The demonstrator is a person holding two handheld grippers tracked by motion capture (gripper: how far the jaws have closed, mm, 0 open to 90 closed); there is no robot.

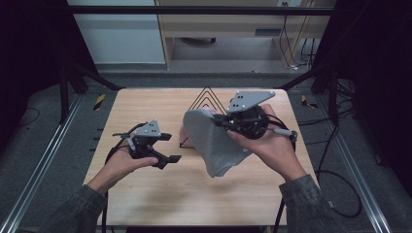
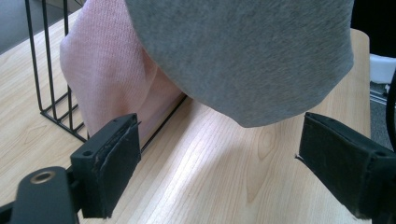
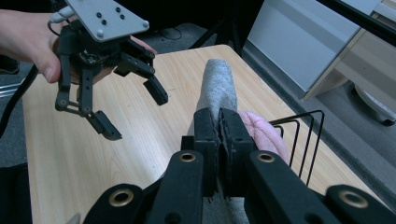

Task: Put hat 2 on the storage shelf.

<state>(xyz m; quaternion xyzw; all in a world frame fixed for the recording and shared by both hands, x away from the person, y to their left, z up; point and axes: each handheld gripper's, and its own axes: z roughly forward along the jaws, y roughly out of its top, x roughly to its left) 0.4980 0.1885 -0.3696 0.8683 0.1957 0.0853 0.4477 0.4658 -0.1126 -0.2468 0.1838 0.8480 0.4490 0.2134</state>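
Grey cloth lifted over the table, pink cloth in the rack

Table first: a pale wooden top with rounded corners, set between two metal floor rails, with a light wall panel and a wooden cabinet beyond its far edge. On its far half stands a black wire rack whose loops rise to a peak in the high view.

Next in size is the grey cloth, a soft knitted piece hanging in folds above the middle of the table, just in front of the rack (its lower edge appears to hang clear of the wood in the left gripper view). The right gripper has it: the two black jaws are pressed together with only the fabric pinched between them, as the right gripper view shows plainly. The right hand wraps the gripper's round body, with the grey three-cornered plate on top.

Behind the grey cloth, a pink cloth sits inside the rack, leaning against its wires and reaching down to its base.

The left gripper is held by the left hand over the table's left half, well apart from the grey cloth. Its jaws stand wide open with nothing between them, pointed toward the hanging fabric.
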